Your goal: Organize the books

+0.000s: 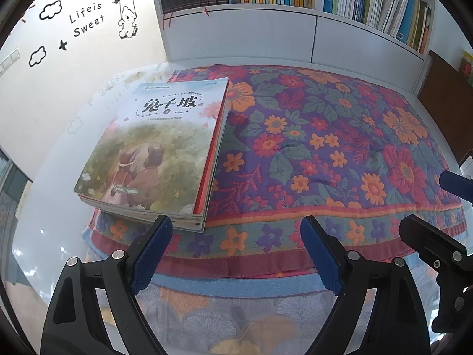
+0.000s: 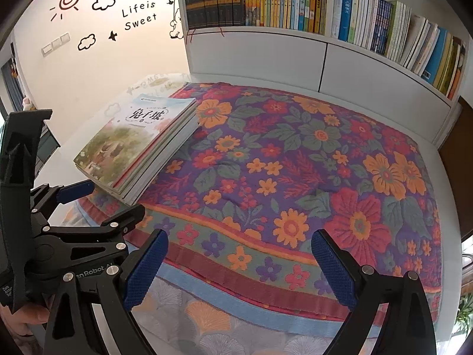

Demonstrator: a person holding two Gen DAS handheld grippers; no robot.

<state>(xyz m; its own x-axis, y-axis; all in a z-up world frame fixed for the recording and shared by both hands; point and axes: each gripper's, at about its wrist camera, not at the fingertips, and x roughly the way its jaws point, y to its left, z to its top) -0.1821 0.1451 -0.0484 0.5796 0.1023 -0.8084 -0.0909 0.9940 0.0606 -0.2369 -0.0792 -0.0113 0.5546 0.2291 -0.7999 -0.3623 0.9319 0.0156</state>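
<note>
**Mia:** Where are the books we have to tidy?

**Ben:** There is one stack of books lying flat on the left edge of the flowery cloth. The top book has a green picture with two little animals seen from behind and big Chinese letters.

**Mia:** How many books are in the stack?

**Ben:** I can see several thin ones from the edges, but I cannot count them for sure. One has a red edge.

**Mia:** Is a gripper holding them?

**Ben:** No. There are two grippers. The left gripper has its two blue fingers spread wide apart with nothing between them. Its left finger is just below the stack's near corner. The right gripper also has its two fingers spread wide, with only cloth in front of them. It is well apart from the stack.

**Mia:** What is under the cloth?

**Ben:** One more cloth with fan shapes, and then a shiny white table.

**Mia:** And behind?

**Ben:** One white bookshelf with one long row of standing books, too many to count. The wall has cloud stickers and the words "Life is Sweet".
</note>
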